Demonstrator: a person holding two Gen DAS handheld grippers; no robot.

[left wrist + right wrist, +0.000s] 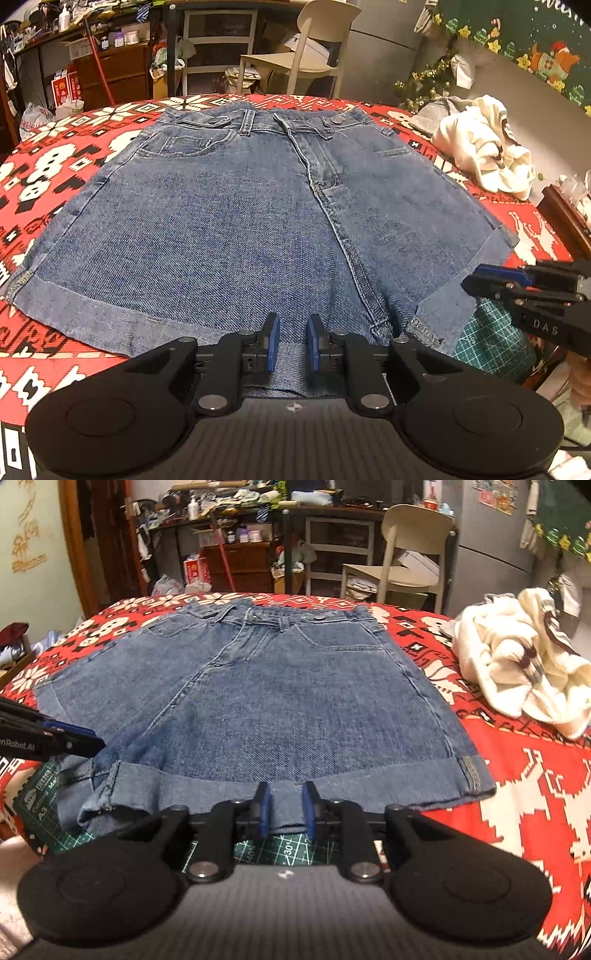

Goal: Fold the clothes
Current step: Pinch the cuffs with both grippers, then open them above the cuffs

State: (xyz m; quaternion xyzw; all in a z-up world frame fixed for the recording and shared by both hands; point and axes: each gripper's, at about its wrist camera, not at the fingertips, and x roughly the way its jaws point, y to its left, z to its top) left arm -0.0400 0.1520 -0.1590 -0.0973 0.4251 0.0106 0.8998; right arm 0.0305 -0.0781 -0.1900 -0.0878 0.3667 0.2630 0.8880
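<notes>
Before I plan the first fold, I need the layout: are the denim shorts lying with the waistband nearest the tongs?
No, the denim shorts lie flat with their cuffed leg hems nearest the left tongs and the waistband at the far side.

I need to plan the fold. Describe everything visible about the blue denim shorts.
The blue denim shorts lie spread flat, front side up, on the red and white patterned tablecloth. The waistband, with two metal buttons and belt loops, lies at the far edge; the rolled cuffs lie nearest the cameras. A fly seam runs down the middle, with a pocket on either side. One cuff overlaps the green cutting mat. Each cuff sits between slightly parted blue fingers: the left gripper and the right gripper.
</notes>
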